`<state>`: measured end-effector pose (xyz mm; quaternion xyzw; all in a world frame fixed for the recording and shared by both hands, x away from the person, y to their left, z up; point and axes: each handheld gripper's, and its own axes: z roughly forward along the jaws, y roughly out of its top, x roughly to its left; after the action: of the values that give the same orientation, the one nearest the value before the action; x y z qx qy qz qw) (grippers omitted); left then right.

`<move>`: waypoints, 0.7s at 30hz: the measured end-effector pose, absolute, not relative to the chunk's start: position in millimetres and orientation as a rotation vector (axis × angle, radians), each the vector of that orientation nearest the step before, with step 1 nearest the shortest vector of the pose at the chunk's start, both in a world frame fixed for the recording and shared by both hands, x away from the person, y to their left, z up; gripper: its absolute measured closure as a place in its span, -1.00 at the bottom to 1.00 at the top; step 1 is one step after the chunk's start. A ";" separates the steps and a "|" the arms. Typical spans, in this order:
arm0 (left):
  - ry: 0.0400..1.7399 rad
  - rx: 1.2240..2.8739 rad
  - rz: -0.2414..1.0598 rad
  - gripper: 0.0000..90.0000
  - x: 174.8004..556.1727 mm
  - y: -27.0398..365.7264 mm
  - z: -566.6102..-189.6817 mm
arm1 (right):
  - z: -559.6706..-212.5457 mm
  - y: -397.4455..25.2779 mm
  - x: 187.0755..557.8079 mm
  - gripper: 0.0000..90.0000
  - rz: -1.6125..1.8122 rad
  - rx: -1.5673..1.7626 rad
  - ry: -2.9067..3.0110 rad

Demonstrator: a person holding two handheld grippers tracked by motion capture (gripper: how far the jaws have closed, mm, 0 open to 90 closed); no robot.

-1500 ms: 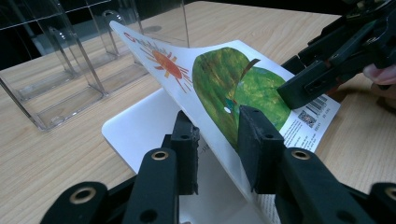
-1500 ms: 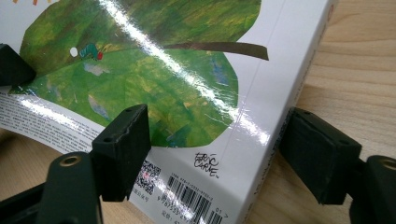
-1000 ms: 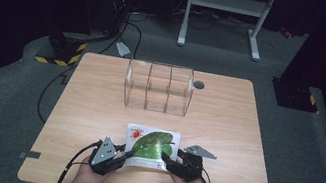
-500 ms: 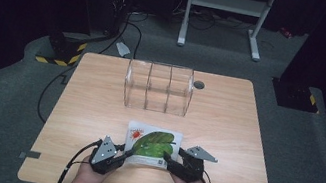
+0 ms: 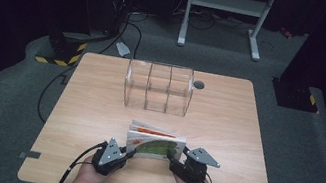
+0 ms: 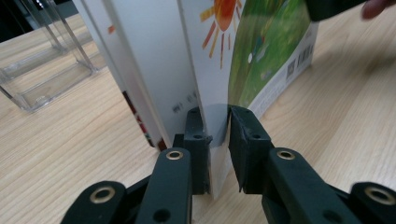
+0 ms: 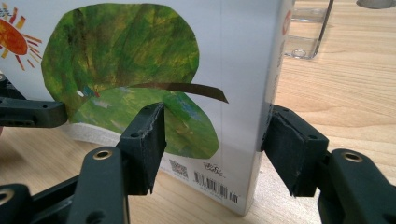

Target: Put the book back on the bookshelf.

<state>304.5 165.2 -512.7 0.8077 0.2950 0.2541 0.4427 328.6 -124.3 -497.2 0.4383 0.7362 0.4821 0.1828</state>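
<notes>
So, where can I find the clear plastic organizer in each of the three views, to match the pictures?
High view: the clear plastic organizer stands at the far middle of the table, behind the book.
Left gripper view: its corner sits top left, left of the book.
Right gripper view: a small part shows top right, past the book's edge.
Shared landmark: the book with the green leaf cover.

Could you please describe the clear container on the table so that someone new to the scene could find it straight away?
Start at the wooden table and look to its far half, away from the person's hands. There stands a clear plastic organizer, open on top and split by dividers into three compartments. Unlike the colourful books near the front edge, it is see-through.
</notes>
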 end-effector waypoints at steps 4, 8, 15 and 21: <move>0.722 2.036 0.618 0.69 304.7 165.2 -516.3 | -497.5 -128.1 322.5 -0.16 1.375 1.204 2.095; 0.718 2.038 0.614 0.68 304.2 165.4 -516.3 | -497.3 -130.1 320.1 -0.19 1.383 1.193 2.100; 0.719 2.044 0.610 0.55 303.1 168.1 -514.8 | -498.2 -129.8 318.8 -0.35 1.378 1.125 2.123; 0.752 2.020 0.594 0.33 304.2 172.8 -514.4 | -496.2 -132.8 320.7 -0.41 1.398 1.127 2.124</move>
<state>304.2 172.8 -514.4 0.8124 0.3025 0.2387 0.4376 320.7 -132.8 -496.2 0.3986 0.7513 0.4944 0.1793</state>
